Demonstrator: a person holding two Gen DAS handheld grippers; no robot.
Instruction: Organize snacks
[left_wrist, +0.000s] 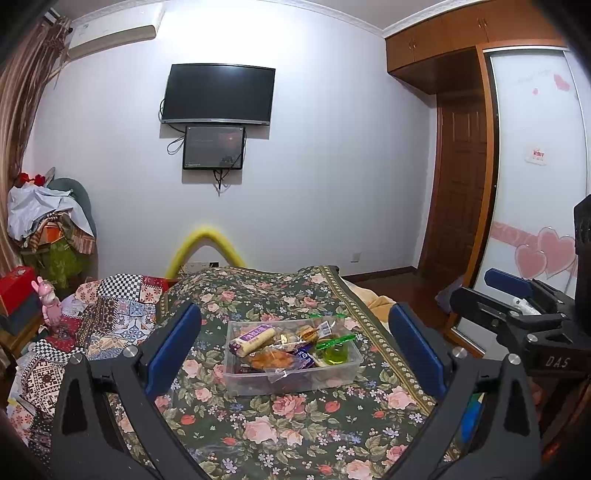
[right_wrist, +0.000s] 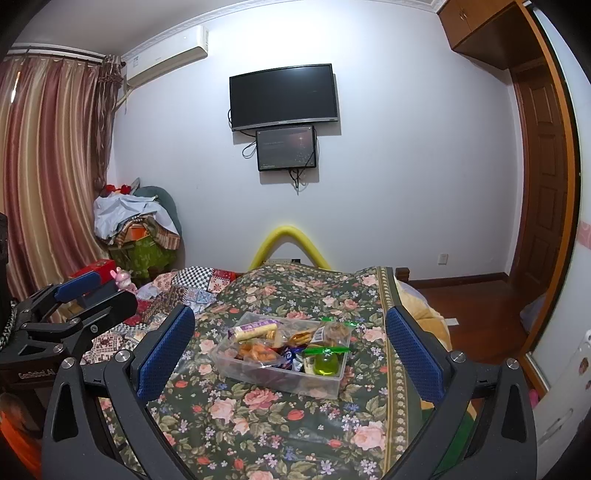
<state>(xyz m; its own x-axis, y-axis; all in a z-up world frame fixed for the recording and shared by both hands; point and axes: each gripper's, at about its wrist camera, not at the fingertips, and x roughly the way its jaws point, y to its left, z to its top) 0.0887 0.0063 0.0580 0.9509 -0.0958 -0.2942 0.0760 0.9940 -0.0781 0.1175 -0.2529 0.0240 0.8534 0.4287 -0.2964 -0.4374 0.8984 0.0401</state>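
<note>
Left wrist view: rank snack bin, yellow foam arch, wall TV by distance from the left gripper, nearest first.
From the left gripper:
1. Clear snack bin, centre, on the floral bedspread just ahead of the open jaws.
2. Yellow foam arch, beyond the bed's far end, slightly left.
3. Wall TV, high on the back wall.

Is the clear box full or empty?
Full: the box on the bedspread holds wrapped snacks heaped to its rim, a green jelly among them.
</note>
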